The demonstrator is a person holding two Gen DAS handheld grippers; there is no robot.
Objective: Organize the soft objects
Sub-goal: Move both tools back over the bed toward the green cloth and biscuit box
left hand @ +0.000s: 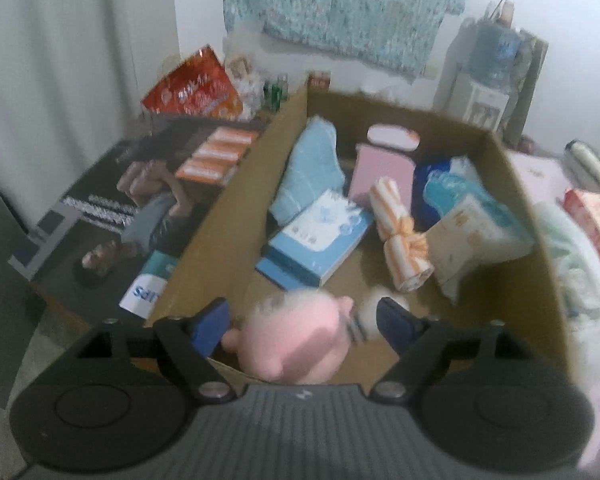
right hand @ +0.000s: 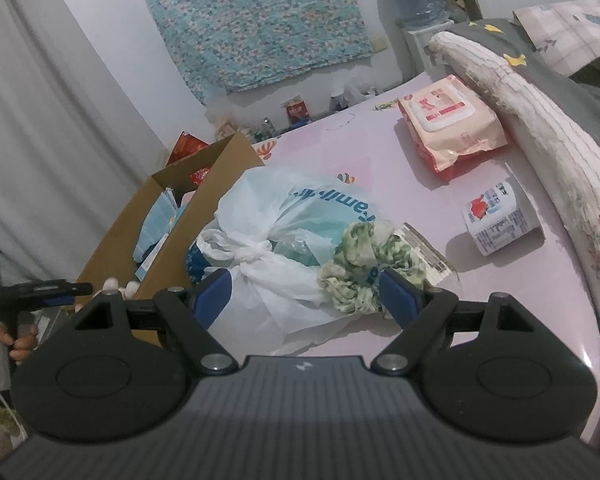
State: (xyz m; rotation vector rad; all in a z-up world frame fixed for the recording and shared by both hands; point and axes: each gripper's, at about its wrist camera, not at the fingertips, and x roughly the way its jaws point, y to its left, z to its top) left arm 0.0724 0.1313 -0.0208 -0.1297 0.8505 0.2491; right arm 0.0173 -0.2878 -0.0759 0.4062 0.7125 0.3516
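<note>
In the left wrist view my left gripper [left hand: 300,320] is open over the near end of a cardboard box [left hand: 228,220]. A pink plush toy [left hand: 300,340] lies between and below its fingers, not gripped. The box holds a blue towel [left hand: 312,164], a blue tissue pack [left hand: 320,236], an orange striped roll [left hand: 400,236] and other soft packs. In the right wrist view my right gripper [right hand: 304,292] is open above a tied white plastic bag [right hand: 276,240] and a green-white scrunchie [right hand: 364,264] on the pink bed [right hand: 500,300]. The box [right hand: 192,216] stands left of the bag.
On the bed lie a wet-wipes pack [right hand: 448,124], a small tissue roll [right hand: 496,220] and a long white bolster [right hand: 540,128]. Left of the box a dark board [left hand: 112,208] carries orange packs and a red snack bag [left hand: 196,88]. A water dispenser [left hand: 488,76] stands behind.
</note>
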